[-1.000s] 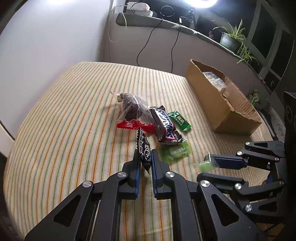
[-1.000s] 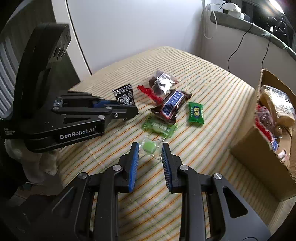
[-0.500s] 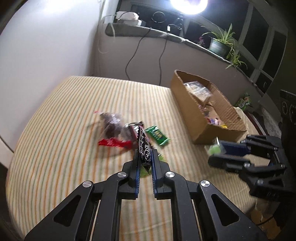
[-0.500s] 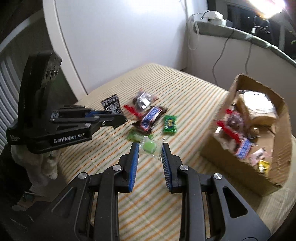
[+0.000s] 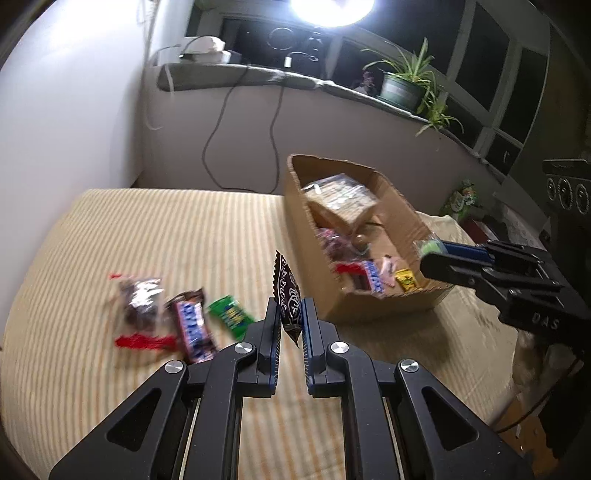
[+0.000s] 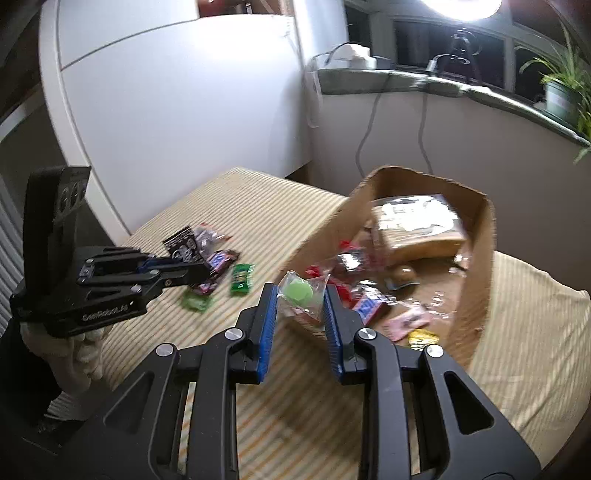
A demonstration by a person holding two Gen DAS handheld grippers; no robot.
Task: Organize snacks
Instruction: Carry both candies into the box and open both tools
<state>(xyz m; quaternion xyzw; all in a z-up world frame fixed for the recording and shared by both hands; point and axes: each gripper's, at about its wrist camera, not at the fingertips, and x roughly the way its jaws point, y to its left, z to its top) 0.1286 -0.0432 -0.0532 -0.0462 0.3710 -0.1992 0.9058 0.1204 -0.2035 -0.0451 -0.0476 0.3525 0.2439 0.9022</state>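
Snacks ride in both our grippers: the left gripper [image 5: 290, 321] has its fingers clamped on a black patterned packet [image 5: 286, 295], the right gripper [image 6: 301, 299] pinches a clear packet of green candy [image 6: 301, 293]. Since a second ago we have lifted both from the striped surface [image 5: 166, 229] toward the cardboard box [image 6: 480, 258], leaving the other wrappers behind.

A grey window ledge [image 5: 258, 75] is running along the back wall. On it, a white power strip [image 5: 205, 46] is sitting toward its left end, and a potted spider plant [image 5: 404, 86] is standing toward its right end. Two dark cables [image 5: 218, 136] are hanging down from the ledge. A bright ring lamp [image 5: 332, 9] is glowing above the ledge. A white wall panel [image 6: 177, 107] is standing left of the ledge.
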